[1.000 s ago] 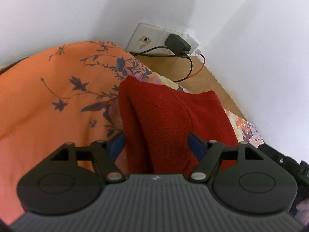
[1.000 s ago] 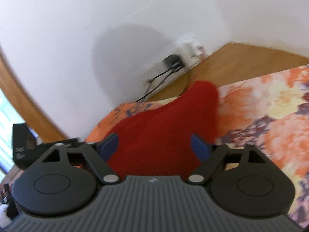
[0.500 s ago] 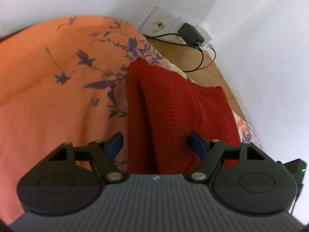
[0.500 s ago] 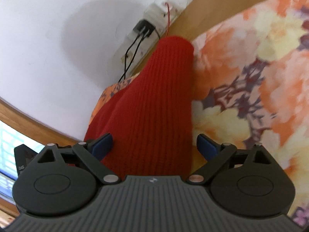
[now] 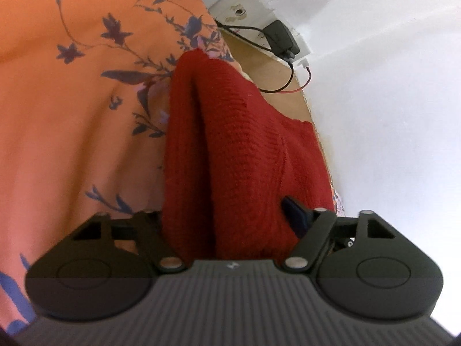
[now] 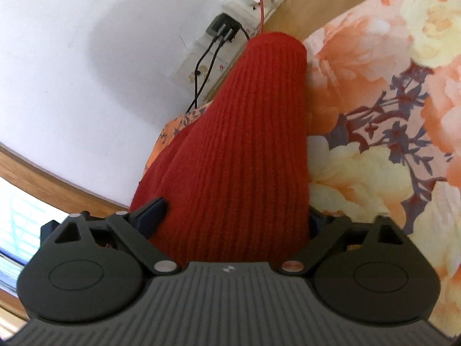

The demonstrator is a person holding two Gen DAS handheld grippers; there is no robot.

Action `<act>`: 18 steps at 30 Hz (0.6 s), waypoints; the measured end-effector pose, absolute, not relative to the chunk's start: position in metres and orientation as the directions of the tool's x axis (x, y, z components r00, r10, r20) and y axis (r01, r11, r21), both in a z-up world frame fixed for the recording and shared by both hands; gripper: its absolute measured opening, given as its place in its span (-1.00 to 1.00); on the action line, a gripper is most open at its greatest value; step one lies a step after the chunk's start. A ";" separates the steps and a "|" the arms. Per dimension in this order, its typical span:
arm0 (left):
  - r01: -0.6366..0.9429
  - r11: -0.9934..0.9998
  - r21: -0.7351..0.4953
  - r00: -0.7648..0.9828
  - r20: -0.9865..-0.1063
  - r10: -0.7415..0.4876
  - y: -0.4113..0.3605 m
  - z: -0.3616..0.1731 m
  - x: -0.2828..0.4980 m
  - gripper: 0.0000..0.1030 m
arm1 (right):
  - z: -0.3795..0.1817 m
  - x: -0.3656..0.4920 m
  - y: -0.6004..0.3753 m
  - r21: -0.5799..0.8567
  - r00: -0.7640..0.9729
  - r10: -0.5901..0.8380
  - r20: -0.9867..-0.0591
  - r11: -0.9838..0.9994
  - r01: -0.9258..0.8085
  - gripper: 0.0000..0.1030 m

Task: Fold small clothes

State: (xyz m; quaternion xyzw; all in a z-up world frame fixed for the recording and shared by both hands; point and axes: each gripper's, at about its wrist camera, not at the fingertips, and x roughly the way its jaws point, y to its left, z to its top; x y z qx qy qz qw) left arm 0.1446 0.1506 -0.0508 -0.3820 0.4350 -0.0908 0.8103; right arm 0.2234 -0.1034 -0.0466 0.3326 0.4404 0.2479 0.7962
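A red knit garment lies folded lengthwise on an orange floral bedsheet, with a deep crease along its left side. My left gripper stands open astride its near end; the cloth hides the left finger and only the right blue fingertip shows. In the right wrist view the same red knit garment runs away toward the wall as a ribbed band. My right gripper is open around that end, its left fingertip clear of the cloth and the other mostly covered.
A wall socket with a black charger and red and black wires sits beyond the garment, above a wooden bed edge. A white wall stands close on the right. The large-flowered sheet spreads right of the right gripper.
Both grippers have tipped down and moved closer over the garment, which now fills more of each view. The cloth has come to cover one finger of each gripper. The jaws stayed wide.
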 end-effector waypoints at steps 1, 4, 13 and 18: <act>-0.179 0.693 -0.698 0.607 -0.633 -0.481 0.151 -0.049 0.143 0.25 | -0.043 0.220 -0.103 0.741 0.504 0.678 -0.535 0.663 -0.107 0.65; -0.153 0.693 -0.705 0.611 -0.618 -0.494 0.152 -0.043 0.139 0.15 | -0.032 0.208 -0.103 0.730 0.541 0.658 -0.523 0.674 -0.114 0.49; -0.028 0.670 -0.742 0.594 -0.552 -0.586 0.138 -0.012 0.113 0.12 | 0.017 0.158 -0.109 0.726 0.622 0.628 -0.467 0.674 -0.136 0.43; 0.017 0.669 -0.743 0.567 -0.544 -0.619 0.108 -0.004 0.094 0.12 | 0.039 0.123 -0.130 0.689 0.664 0.583 -0.468 0.711 -0.139 0.43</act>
